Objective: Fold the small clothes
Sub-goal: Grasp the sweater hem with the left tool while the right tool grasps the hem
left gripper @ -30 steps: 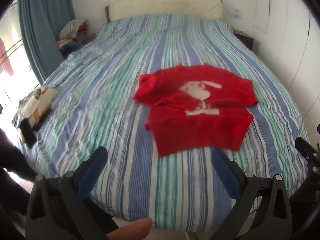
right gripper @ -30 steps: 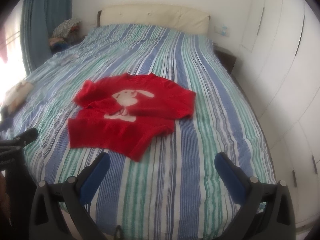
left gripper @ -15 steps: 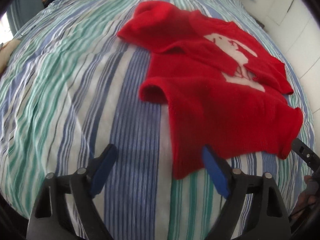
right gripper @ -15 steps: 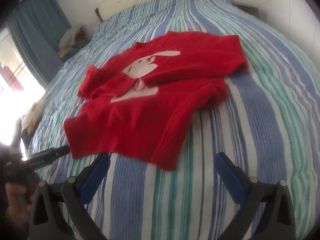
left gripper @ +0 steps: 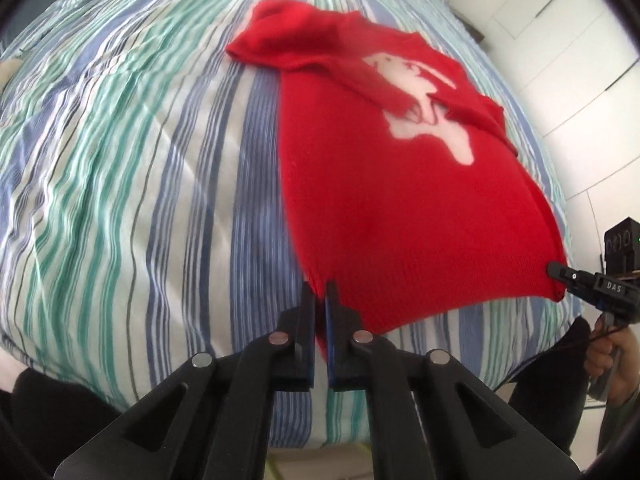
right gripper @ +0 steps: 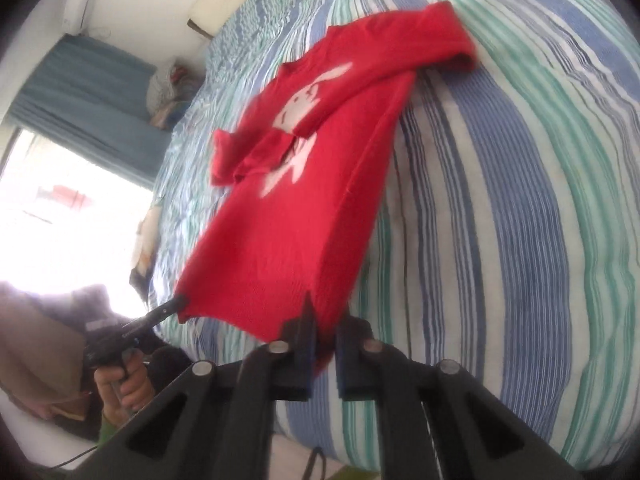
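Note:
A small red knitted sweater [left gripper: 400, 208] with a white figure on its front lies flat on the striped bed cover [left gripper: 120, 160], its sleeves folded in over the chest. My left gripper [left gripper: 319, 290] is shut on the near left corner of the hem. In the right wrist view the same sweater [right gripper: 300, 216] runs away from my right gripper [right gripper: 326, 320], which is shut on the near right hem corner. Each view also shows the other tool at its corner: the right gripper [left gripper: 558, 270] and the left gripper [right gripper: 180, 303].
The bed cover [right gripper: 520, 200] drops off at the near edge just below both grippers. A person's hand [right gripper: 124, 384] holds the left tool. A blue curtain [right gripper: 88, 92] and a clothes pile [right gripper: 168, 88] are far left, a white wardrobe [left gripper: 560, 40] on the right.
Both grippers came down from above the bed's foot to the sweater's hem and went from wide open to shut, each on one hem corner. The right one also rolled.

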Tool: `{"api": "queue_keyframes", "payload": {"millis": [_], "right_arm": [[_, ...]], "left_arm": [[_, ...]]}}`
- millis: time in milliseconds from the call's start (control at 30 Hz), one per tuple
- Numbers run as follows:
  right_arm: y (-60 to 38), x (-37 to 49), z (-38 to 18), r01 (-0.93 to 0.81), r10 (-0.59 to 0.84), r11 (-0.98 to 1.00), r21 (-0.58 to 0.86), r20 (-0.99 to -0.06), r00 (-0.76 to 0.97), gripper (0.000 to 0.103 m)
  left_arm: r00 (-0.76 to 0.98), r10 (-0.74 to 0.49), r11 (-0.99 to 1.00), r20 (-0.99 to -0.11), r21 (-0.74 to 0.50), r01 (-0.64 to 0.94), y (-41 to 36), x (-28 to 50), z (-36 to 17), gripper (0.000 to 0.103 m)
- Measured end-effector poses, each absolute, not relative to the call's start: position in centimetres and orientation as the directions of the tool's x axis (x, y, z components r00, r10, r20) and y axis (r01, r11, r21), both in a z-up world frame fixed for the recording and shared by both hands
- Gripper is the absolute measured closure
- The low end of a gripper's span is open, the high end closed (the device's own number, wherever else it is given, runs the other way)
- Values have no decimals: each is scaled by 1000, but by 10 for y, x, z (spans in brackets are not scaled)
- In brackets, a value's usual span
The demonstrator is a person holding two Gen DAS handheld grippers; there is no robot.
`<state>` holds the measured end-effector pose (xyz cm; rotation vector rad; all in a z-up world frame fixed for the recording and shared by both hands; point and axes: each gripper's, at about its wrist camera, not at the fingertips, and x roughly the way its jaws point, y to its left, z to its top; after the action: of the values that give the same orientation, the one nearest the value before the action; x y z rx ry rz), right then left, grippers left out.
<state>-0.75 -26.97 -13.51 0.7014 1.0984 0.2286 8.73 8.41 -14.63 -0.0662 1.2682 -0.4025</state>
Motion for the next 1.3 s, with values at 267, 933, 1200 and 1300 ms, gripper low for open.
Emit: {"api": "queue_keyframes", "payload": {"millis": [267,933,1200,1300], "right_arm": [[-269,-17,-193,284,425,798,531,-831,358,96],[-269,-38,-192,219,375,858,465,-858,353,100],[-267,-40,-218,230,260,913,337,-916,306,101],[-261,-39,-212,199,224,935,294,-923,312,100]], "left_arm": [[216,-273,945,-937,-219,242,77,71,-161,101],[231,-265,954,-936,-219,204,82,71,-167,101],[213,-146,975,-966,-104,198,64,75,-200,99],[242,-117,975,-963,-66,210,59,71,-197,96]]}}
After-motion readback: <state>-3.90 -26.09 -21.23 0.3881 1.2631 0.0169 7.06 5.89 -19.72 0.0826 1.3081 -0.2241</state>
